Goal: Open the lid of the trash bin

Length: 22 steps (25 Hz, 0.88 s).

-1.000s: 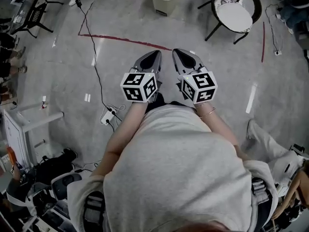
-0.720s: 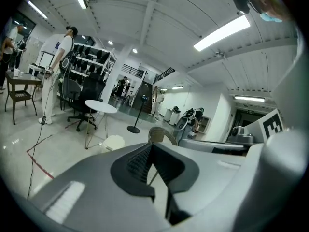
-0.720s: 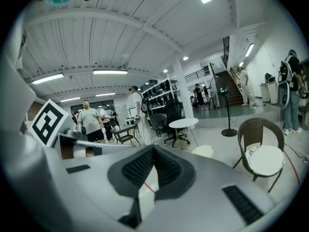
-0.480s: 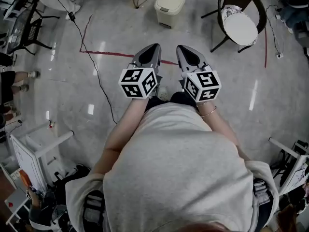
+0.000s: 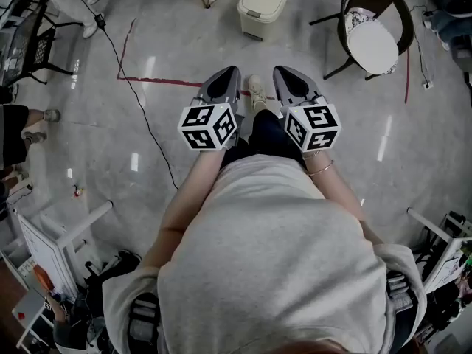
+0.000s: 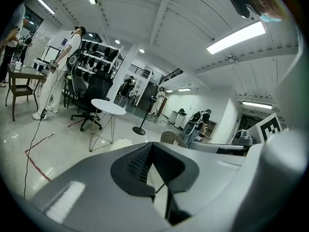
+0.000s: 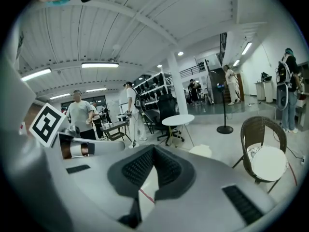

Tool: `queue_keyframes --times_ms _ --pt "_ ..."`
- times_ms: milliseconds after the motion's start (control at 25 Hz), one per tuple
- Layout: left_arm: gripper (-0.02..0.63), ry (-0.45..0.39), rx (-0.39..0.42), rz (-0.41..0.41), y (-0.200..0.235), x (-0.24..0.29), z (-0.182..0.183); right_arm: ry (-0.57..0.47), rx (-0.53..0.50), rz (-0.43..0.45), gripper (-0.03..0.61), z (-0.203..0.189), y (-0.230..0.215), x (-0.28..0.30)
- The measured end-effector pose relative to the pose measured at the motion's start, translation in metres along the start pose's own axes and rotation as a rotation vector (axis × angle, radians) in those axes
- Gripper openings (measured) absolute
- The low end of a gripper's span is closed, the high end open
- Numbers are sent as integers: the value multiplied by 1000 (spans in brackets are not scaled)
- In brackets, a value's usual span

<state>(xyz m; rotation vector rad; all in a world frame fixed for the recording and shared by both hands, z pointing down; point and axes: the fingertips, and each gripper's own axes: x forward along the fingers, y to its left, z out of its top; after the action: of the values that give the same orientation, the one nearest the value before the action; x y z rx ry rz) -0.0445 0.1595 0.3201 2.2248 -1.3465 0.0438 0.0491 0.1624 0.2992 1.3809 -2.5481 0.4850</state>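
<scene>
The cream trash bin (image 5: 262, 6) stands on the floor at the top of the head view, its lid down. It is some way ahead of both grippers. My left gripper (image 5: 229, 74) and right gripper (image 5: 285, 72) are held side by side at waist height, pointing toward the bin, with nothing between either's jaws. Just past the shut left gripper (image 6: 151, 145) the left gripper view shows the bin (image 6: 120, 142) as a pale lump. In the right gripper view the bin (image 7: 201, 150) lies right of the shut right gripper (image 7: 154, 149).
A wicker chair (image 5: 371, 37) with a white seat stands right of the bin. A black cable (image 5: 140, 102) and a red tape line (image 5: 158, 81) cross the floor to the left. A round white table (image 6: 108, 107) stands behind the bin. White racks (image 5: 51, 234) at lower left. People stand farther off.
The person has walked forward: the bin and chair have come lower and nearer in the head view. Both grippers stay shut and side by side.
</scene>
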Motion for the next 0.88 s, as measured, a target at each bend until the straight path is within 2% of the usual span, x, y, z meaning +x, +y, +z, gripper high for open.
queue_keyframes --times_ms 320,600,880 --pt "6 10 -1 -19 32 64 26 17 -35 29 5 25 -42 77" --pt "6 17 12 46 78 139 73 55 -35 75 5 65 -87 163" --pt "6 49 -36 54 103 216 96 116 -28 106 5 86 -139 225"
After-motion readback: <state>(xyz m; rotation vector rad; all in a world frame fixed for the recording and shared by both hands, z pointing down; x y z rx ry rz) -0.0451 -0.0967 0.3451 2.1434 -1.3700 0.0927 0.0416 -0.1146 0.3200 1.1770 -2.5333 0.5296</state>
